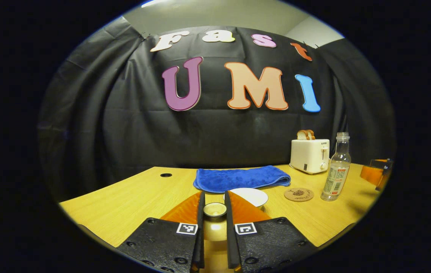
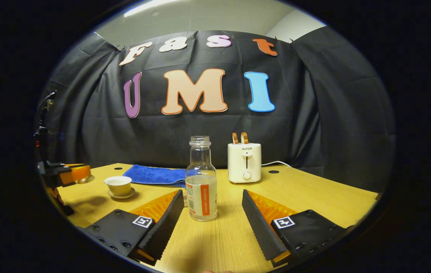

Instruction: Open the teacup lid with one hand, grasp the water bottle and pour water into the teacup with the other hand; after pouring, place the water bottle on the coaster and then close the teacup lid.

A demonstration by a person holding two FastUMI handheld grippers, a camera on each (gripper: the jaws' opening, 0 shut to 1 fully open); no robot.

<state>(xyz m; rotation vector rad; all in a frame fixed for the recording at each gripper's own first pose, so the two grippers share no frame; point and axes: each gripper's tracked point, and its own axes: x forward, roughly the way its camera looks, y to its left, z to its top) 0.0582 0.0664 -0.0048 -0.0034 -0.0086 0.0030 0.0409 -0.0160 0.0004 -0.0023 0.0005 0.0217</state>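
Checker: left gripper (image 1: 214,195) first, how do the jaws stand?

Annotator: Nearly closed, only a narrow gap. A small round ringed piece sits in it with both fingers against its sides. Reads as the knob of the teacup lid (image 1: 214,209), so the lid is gripped. The part of the lid under the fingers is a pale blur.

Checker: And the teacup?

Annotator: In the right gripper view the teacup (image 2: 118,185) stands uncovered on its saucer (image 2: 121,195), left part of the wooden table (image 2: 314,201). The left gripper is at the far left edge there, beside the cup, not touching it. In the left gripper view the cup is the white round shape just past the fingertips, half hidden by one finger.

Checker: Right gripper (image 2: 212,194)?

Annotator: Wide open. The water bottle (image 2: 201,185) stands upright between the two fingers, clear space on each side, no contact. No cap on it, clear plastic, water in roughly the lower part, label around the body.

Checker: Coaster?

Annotator: Left gripper view: the round brown coaster (image 1: 298,194) lies flat on the table just beside the bottle, bare. The bottle is on the table, off the coaster.

Checker: Other items?

Annotator: A folded blue towel (image 1: 240,178) lies behind the cup. A white toaster (image 1: 309,155) with bread slices sticking up is near the back, behind the bottle.
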